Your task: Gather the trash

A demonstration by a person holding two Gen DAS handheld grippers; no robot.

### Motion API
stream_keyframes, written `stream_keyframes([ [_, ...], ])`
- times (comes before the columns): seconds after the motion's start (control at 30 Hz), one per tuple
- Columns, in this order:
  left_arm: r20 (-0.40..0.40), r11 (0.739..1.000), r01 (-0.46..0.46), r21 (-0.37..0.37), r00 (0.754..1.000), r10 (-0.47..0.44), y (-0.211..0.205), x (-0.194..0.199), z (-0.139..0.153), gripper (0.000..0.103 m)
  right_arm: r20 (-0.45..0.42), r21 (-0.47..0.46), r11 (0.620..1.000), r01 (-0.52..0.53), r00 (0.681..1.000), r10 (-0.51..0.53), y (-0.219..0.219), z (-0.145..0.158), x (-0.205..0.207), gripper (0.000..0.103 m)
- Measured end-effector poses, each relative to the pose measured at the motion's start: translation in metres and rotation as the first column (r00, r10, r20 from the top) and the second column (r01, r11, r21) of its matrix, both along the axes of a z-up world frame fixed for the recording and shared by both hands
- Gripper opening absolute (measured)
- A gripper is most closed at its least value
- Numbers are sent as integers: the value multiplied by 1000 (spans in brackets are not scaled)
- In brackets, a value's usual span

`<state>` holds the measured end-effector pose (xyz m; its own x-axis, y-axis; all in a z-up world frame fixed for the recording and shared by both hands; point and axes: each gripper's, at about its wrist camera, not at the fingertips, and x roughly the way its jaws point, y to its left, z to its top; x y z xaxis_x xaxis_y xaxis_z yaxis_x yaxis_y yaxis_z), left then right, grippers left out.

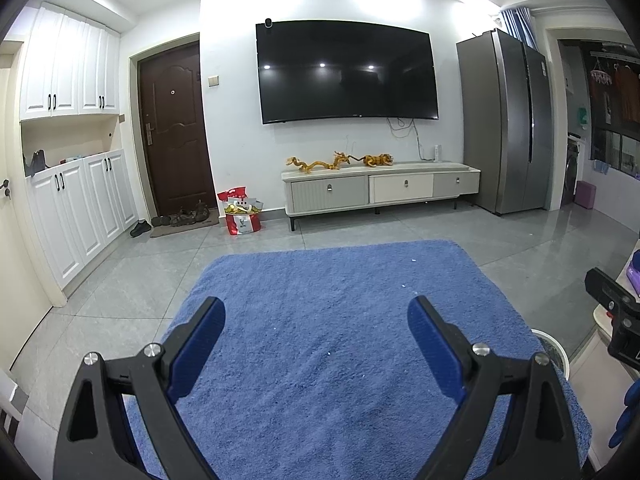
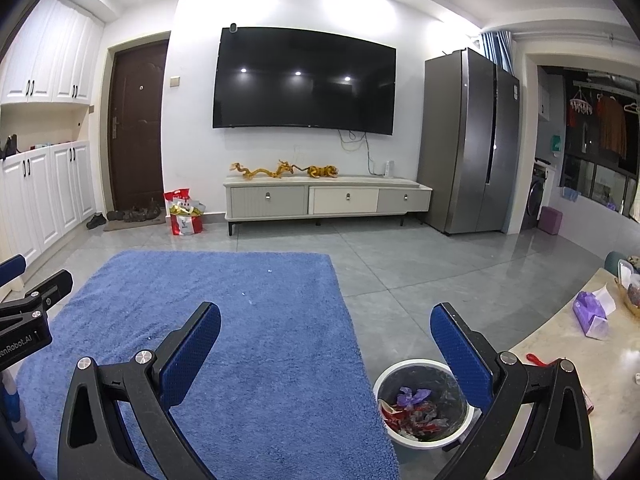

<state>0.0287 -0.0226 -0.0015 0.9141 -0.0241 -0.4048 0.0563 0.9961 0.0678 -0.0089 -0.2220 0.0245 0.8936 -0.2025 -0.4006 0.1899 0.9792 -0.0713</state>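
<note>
both hand-held grippers hang over the blue rug (image 1: 328,320) with nothing between their pads. left hand-held gripper (image 1: 316,320) has its blue-padded fingers (image 1: 200,344) spread wide apart, pointing across the rug toward the tv cabinet (image 1: 380,192). right hand-held gripper (image 2: 326,326) is likewise spread wide, its right finger (image 2: 460,360) showing in front of the rim of the waste bin (image 2: 384,376).

the bin (white rim, dark liner) stands on the grey floor tiles (image 2: 440,272) just beside the rug's right edge, near the corner of the pale bench (image 2: 560,344). inside it lie crumpled red wrappers (image 2: 404,416) and a scrap of purple (image 2: 414,394). on the bench sit a purple tissue pack (image 2: 592,312) and a small red item (image 2: 536,359) near its edge, whose kind i cannot tell. a few tiny white specks (image 2: 242,293) dot the rug. a red bag (image 1: 240,216) stands against the far wall beside the dark door (image 1: 172,128).
</note>
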Motion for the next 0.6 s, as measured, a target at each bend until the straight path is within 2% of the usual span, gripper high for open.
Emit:
stream_keyframes([
  [0.6,-16,1000,-3,-4,1000,3,4,1,-4,93,-11,11,1000,0,1000,0,-4,-5,2,103],
])
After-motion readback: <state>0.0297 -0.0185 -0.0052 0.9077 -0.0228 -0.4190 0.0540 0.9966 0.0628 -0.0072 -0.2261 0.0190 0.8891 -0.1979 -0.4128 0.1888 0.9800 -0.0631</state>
